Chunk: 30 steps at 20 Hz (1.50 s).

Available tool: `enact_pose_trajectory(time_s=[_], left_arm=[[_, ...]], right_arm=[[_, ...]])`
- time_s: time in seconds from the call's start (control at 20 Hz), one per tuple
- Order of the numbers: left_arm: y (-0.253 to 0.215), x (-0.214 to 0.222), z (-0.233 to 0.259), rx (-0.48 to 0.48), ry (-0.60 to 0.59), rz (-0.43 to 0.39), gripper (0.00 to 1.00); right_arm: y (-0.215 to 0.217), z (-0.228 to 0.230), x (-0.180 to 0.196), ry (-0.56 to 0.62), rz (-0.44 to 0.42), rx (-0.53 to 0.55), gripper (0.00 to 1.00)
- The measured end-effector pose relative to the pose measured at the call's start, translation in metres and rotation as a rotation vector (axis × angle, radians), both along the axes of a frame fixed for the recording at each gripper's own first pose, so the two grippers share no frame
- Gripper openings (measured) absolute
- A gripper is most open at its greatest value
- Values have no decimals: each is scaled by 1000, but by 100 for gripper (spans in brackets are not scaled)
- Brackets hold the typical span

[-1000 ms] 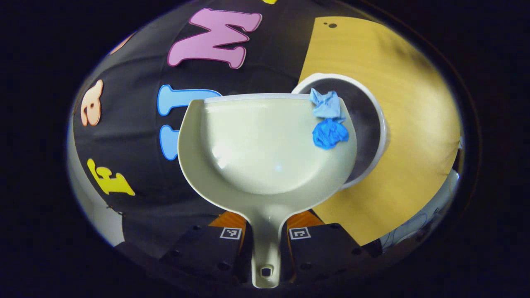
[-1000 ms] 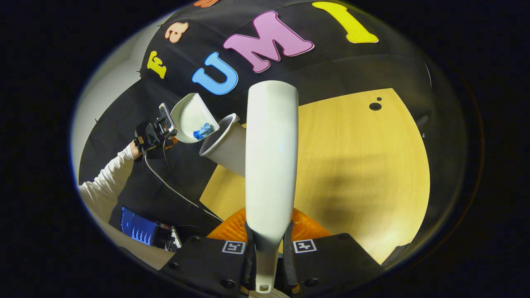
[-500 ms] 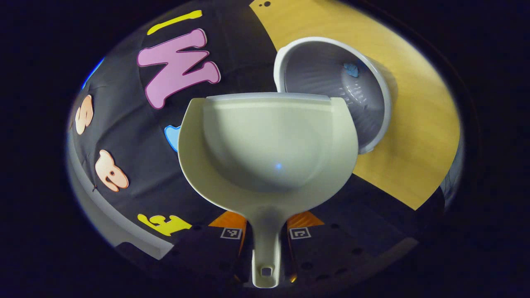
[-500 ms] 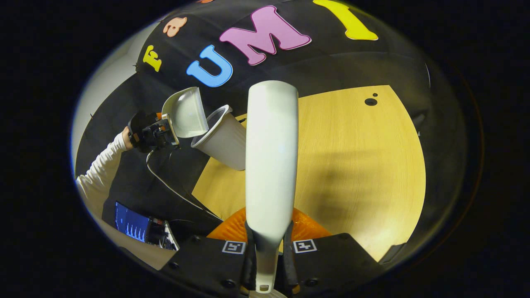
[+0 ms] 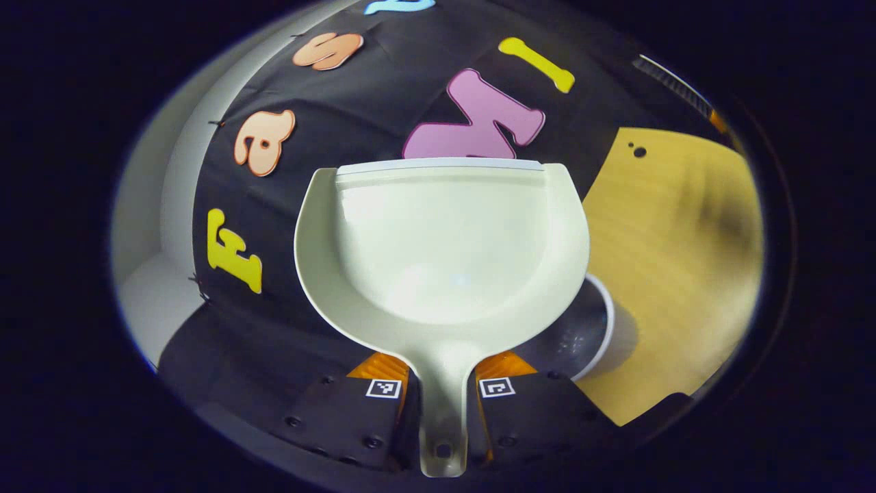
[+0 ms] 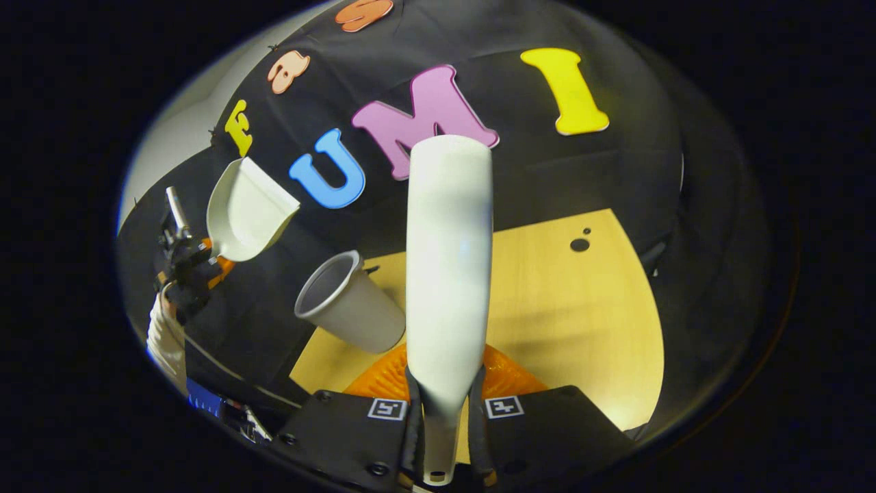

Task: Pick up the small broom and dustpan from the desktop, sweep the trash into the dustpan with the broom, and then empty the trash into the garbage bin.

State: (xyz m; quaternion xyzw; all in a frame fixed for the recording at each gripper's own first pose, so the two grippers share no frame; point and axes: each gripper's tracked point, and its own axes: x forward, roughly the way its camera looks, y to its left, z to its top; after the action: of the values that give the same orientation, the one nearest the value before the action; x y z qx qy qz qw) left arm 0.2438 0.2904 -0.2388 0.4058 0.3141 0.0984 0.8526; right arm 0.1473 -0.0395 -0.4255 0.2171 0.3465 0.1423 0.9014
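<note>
My left gripper (image 5: 441,404) is shut on the handle of the cream dustpan (image 5: 445,239), whose bowl is empty and faces me in the left gripper view. The white garbage bin (image 5: 592,329) peeks out below the pan's right side, on the table corner. My right gripper (image 6: 443,428) is shut on the handle of the small white broom (image 6: 448,253), which stands straight up ahead of it; its bristles are hidden. In the right gripper view the dustpan (image 6: 246,209) is held high at the left, above and left of the bin (image 6: 349,301).
The light wooden table (image 6: 568,322) stretches right of the bin, with two small dark holes (image 6: 580,244) near its far edge. A sleeved arm (image 6: 164,339) holds the left gripper. The black booth wall stands behind everything.
The blue trash slid from the tipped dustpan into the bin. The dustpan then lifted up and away to the left of the bin, empty. The broom stayed upright.
</note>
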Motion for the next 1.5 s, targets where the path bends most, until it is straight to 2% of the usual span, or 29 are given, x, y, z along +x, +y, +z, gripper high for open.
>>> enact_pose_trajectory(time_s=[0.05, 0.1, 0.2, 0.35, 0.45, 0.55, 0.7, 0.8, 0.9, 1.0, 1.1, 1.3, 1.5], left_arm=[[-18, 7, -8, -108, -6, -3, 27], [-35, 14, -16, -207, 0, -3, 25], [-68, 22, -41, -357, 47, -11, 25], [-137, -16, -86, -552, 149, 7, 25], [-170, -40, -126, -699, 248, 70, 23], [-190, -65, -174, -777, 364, 125, 25], [-204, -92, -244, -794, 527, 201, 25], [-207, -95, -285, -764, 595, 240, 25], [-207, -94, -310, -776, 656, 293, 25], [-202, -91, -321, -809, 709, 365, 26], [-188, -84, -329, -810, 747, 403, 26], [-195, -84, -345, -790, 784, 420, 26], [-193, -82, -357, -813, 814, 463, 26]], right_arm=[[0, -1, 4, 11, -9, -29, 27], [7, -1, 5, 17, -10, -31, 27], [22, -7, 2, 46, 10, -28, 27], [33, -31, -9, 121, 26, -35, 27], [31, -60, -20, 204, 9, -52, 27], [28, -90, -32, 284, -5, -78, 27], [37, -149, -55, 448, 46, -82, 28], [34, -187, -58, 532, 51, -134, 28], [33, -216, -66, 599, 69, -191, 28], [45, -236, -76, 659, 86, -201, 28], [51, -259, -91, 715, 111, -230, 28], [62, -292, -117, 804, 152, -269, 28], [65, -304, -122, 856, 146, -295, 28]])
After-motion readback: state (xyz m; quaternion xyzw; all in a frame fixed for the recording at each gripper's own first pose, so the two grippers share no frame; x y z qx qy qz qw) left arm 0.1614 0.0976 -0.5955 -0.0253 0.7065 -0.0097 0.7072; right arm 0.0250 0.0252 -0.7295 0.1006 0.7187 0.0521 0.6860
